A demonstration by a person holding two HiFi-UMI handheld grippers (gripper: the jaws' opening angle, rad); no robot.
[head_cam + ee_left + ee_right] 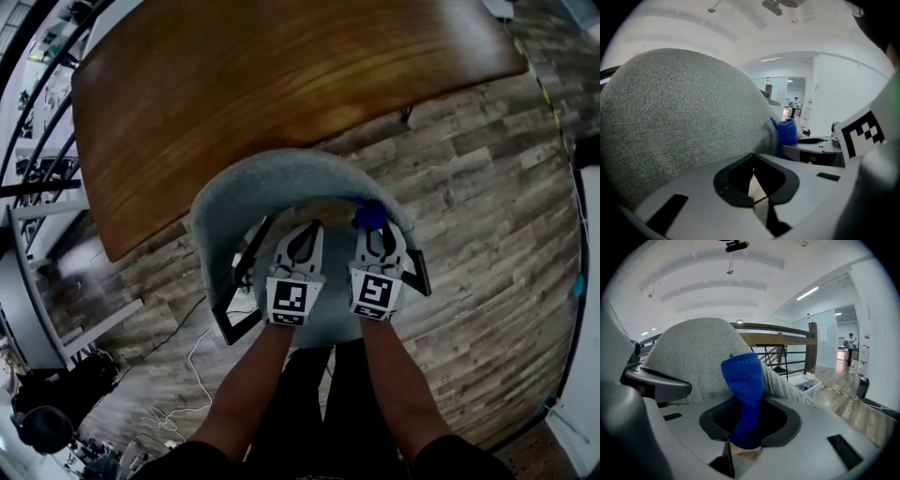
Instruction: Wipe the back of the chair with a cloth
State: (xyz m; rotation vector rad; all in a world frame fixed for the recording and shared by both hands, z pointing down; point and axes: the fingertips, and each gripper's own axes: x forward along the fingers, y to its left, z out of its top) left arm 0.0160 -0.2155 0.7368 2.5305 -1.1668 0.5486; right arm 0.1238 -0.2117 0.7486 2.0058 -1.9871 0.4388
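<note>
Currently: one grey fabric chair [246,187], one blue cloth [743,380], two tongs. Right tongs [746,437] are clamped on the cloth, at the chair's back rim. Left tongs [753,174] are closed, empty. Only head view shows the person's forearms [251,394].

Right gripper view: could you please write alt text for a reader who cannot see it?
The right gripper is shut on a blue cloth that stands up from its jaws, in front of the grey fabric chair back. A wooden table shows beyond.
</note>
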